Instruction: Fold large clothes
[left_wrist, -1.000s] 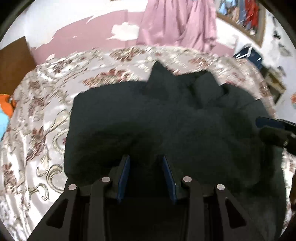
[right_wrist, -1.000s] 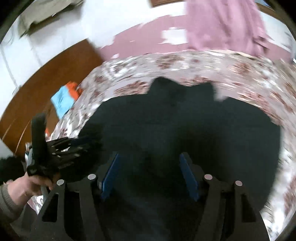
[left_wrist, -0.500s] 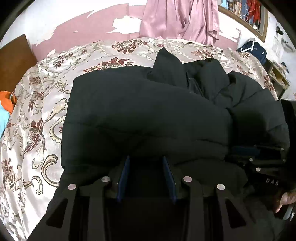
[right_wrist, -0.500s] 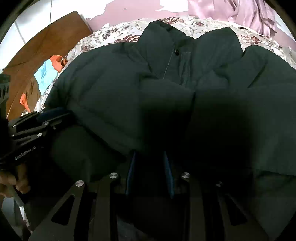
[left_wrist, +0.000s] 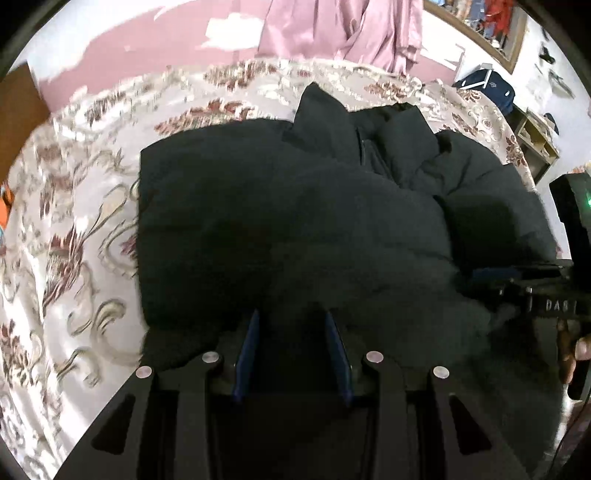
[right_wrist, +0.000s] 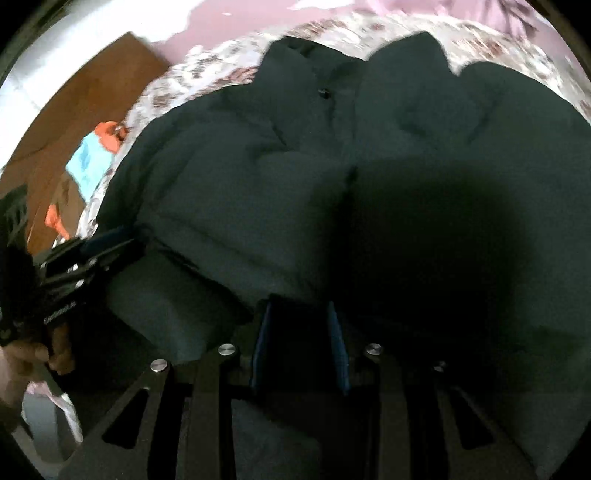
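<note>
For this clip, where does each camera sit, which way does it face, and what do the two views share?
Left wrist: on the left gripper, facing across the black jacket on the bedspread toward the pink wall; the right gripper shows at right.
Right wrist: on the right gripper, facing the jacket's collar; the left gripper and a hand show at left.
Shared: jacket, bedspread, each other's gripper.

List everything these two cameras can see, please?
jacket: one, black, puffy, folded on the bed
bedspread: one, cream with red flowers, under the jacket
curtain: one, pink, behind the bed
suitcase: one, dark blue, far right by the wall
cloths: orange and light blue, left of the bed
left gripper: one, black with blue pads, gripping jacket edge
right gripper: one, same, gripping jacket edge
</note>
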